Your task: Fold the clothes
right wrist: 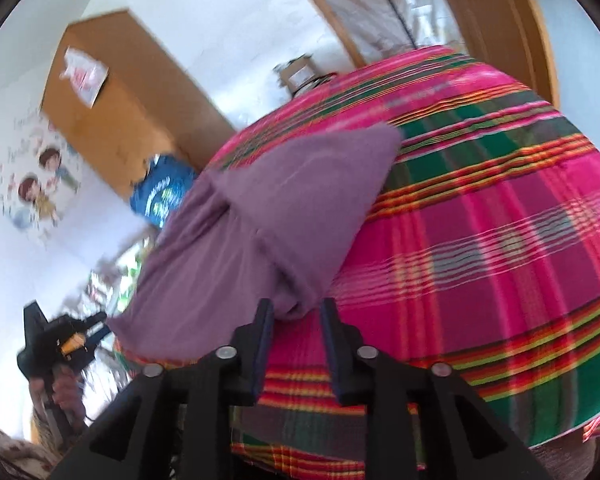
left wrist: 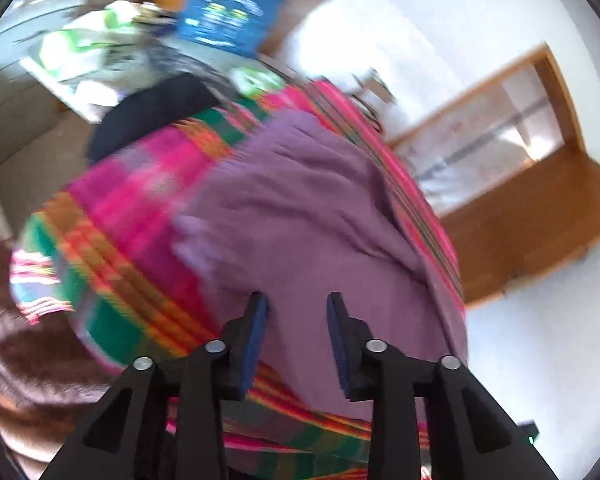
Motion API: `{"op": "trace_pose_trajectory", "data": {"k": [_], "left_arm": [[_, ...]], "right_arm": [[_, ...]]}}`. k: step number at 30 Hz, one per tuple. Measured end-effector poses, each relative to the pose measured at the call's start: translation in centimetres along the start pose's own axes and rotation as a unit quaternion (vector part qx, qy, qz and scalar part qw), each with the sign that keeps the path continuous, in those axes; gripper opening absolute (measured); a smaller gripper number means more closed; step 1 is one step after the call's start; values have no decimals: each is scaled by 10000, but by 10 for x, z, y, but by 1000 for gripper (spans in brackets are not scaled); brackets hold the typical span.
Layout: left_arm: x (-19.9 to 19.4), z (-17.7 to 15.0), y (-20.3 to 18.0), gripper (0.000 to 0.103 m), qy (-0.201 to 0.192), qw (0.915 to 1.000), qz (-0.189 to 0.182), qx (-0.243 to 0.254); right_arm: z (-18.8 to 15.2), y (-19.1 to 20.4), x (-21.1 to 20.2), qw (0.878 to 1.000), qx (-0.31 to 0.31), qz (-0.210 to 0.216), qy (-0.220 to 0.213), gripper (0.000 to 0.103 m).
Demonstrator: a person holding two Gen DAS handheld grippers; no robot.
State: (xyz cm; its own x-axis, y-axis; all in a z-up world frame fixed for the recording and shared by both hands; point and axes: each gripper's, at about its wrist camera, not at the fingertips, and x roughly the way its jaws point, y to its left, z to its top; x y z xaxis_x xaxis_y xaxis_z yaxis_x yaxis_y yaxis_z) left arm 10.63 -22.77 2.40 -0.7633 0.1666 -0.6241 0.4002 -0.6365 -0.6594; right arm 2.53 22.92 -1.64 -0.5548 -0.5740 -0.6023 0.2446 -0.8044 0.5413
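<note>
A purple garment [left wrist: 320, 208] lies spread and wrinkled on a pink, green and orange plaid cloth [left wrist: 132, 216]. My left gripper [left wrist: 298, 304] is open and empty, just above the garment's near edge. In the right wrist view the purple garment [right wrist: 260, 216] is partly folded over itself on the plaid cloth [right wrist: 500, 220]. My right gripper [right wrist: 296, 310] is open and empty, with a bunched corner of the garment just beyond its fingertips. The left gripper [right wrist: 60, 336] shows at the far left of that view. Both views are motion-blurred.
A blue printed shirt [left wrist: 228, 8] and a dark garment [left wrist: 152, 112] lie beyond the plaid cloth, beside white and green items [left wrist: 88, 48]. A wooden cabinet [right wrist: 124, 92] stands against the white wall. A wooden door frame [left wrist: 532, 184] is at the right.
</note>
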Motion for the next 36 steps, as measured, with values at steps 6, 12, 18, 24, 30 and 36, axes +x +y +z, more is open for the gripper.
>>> {"op": "trace_pose_trajectory", "data": {"k": [6,12,18,24,30,36], "left_arm": [[13,6,-29,39,261,9983,-297,420],[27,8,-46,44,372,9965,-447,596],[80,-5,-82,44,1239,9846,-773,966],[124,-17,-127,45,1947,9637,-1245,1339],[161,-23,-143,45,2421,9528,-1330,1262],[170,-30,-147,45,2534,9498,-1383,1204]], "right_arm": [[12,-23,15,9986,503,8,-129,40],[16,-26,30,9972,691,278,-82,47],[22,-28,40,9942,855,637,-110,48],[29,-30,53,9864,1195,1128,-66,51],[35,-22,59,9891,983,1091,-70,42],[39,-8,49,9960,439,763,-183,28]]}}
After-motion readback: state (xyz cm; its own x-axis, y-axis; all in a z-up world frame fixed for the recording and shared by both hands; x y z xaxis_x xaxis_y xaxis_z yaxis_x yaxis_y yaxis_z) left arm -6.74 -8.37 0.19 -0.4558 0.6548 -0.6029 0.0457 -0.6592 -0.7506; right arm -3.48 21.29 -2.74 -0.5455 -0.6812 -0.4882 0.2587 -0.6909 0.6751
